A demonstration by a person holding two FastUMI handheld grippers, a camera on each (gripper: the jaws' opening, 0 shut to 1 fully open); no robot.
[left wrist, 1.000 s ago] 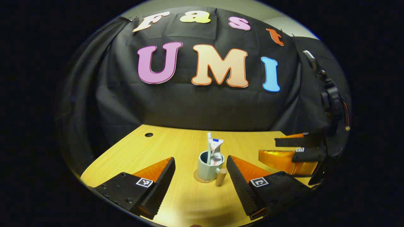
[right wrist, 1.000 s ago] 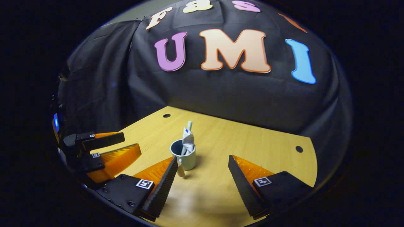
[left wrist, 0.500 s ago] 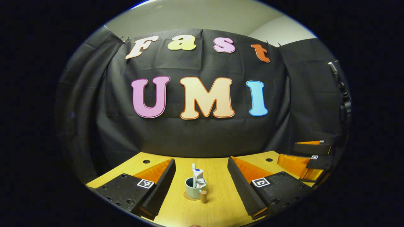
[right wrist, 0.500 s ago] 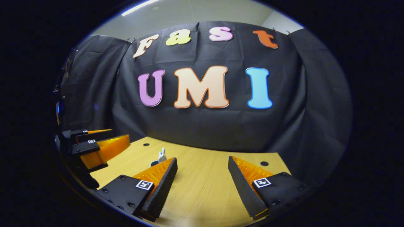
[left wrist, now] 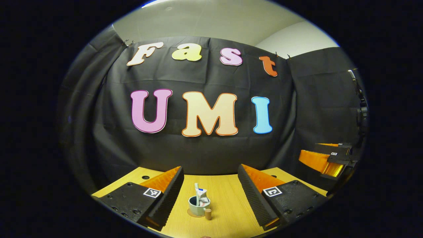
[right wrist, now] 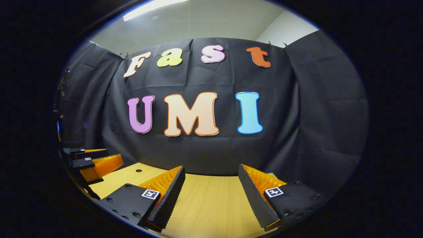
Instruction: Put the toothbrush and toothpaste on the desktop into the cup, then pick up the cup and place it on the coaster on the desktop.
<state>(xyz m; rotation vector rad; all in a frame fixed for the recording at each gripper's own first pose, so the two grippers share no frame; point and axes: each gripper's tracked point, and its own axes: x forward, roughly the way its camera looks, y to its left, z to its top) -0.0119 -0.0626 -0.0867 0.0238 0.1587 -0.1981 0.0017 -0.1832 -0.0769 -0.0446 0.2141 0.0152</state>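
Left gripper view: left gripper point(left wrist: 210, 193) held level above the wooden counter point(left wrist: 228, 198), jaws wide apart and clamped on nothing; between them, farther off, a pale green cup point(left wrist: 197, 205) standing upright on a round brown coaster point(left wrist: 191, 214), coaster's edge peeking out at the cup's lower left; inside the cup, toothbrush point(left wrist: 196, 188) leaning up at the left and crumpled toothpaste point(left wrist: 202, 194) tube just beside it, both poking above the rim; small wooden cylinder point(left wrist: 208, 214), seemingly the cup's handle, at the cup's near right side; round cable hole point(left wrist: 145, 177) in the counter at far left; black cloth wall point(left wrist: 205, 155) behind, pale ceiling above; at the right edge, right gripper point(left wrist: 325, 158) hovering well apart from the cup, jaws parted with a narrow gap, holding nothing. Right gripper view: right gripper point(right wrist: 211, 193) over bare counter point(right wrist: 211, 205), jaws spread wide, nothing between them; counter's far edge meeting the black cloth wall point(right wrist: 211, 155); small round hole point(right wrist: 138, 171) in the counter at left; at the left edge, left gripper point(right wrist: 96, 160) raised above the counter's corner, jaws slightly apart, empty; ceiling light strip point(right wrist: 155, 5) at the top
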